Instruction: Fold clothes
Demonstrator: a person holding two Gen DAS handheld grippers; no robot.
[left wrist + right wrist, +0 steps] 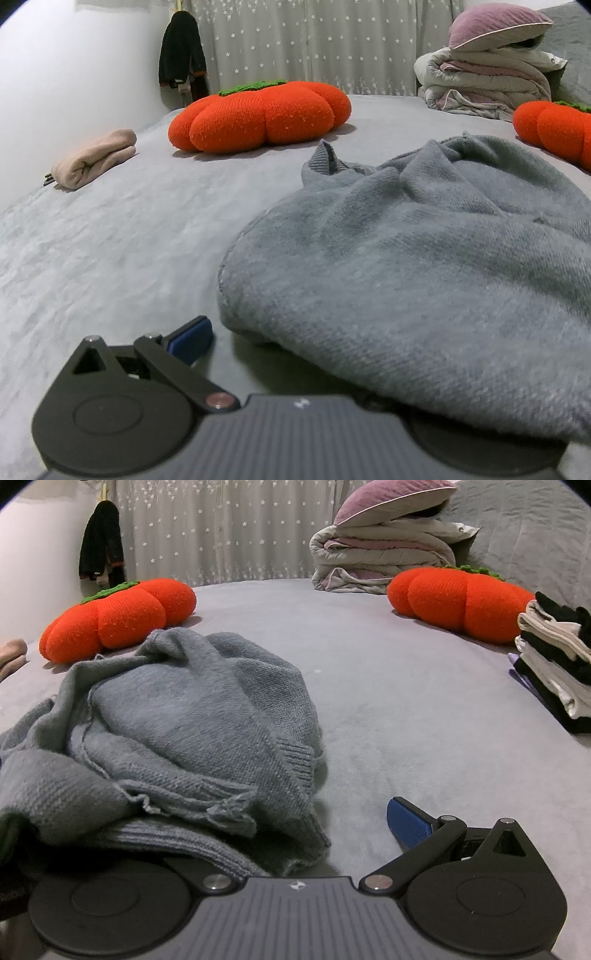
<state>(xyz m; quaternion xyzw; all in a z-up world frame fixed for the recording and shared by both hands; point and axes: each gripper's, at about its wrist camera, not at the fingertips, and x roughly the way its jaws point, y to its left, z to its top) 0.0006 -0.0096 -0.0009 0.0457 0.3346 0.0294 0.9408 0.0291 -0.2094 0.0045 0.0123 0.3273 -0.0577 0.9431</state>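
Grey sweater (pixel 424 258) crumpled on bed (pixel 110 240); both grippers' jaws spread, 1 finger each hidden.

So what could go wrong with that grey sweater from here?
The grey sweater lies bunched, covering one finger of each tool, so a grab may catch several layers and fold crooked. Loose threads on its frayed edge could snag. On a wide spread, a sleeve might brush the orange pumpkin cushion close behind it.
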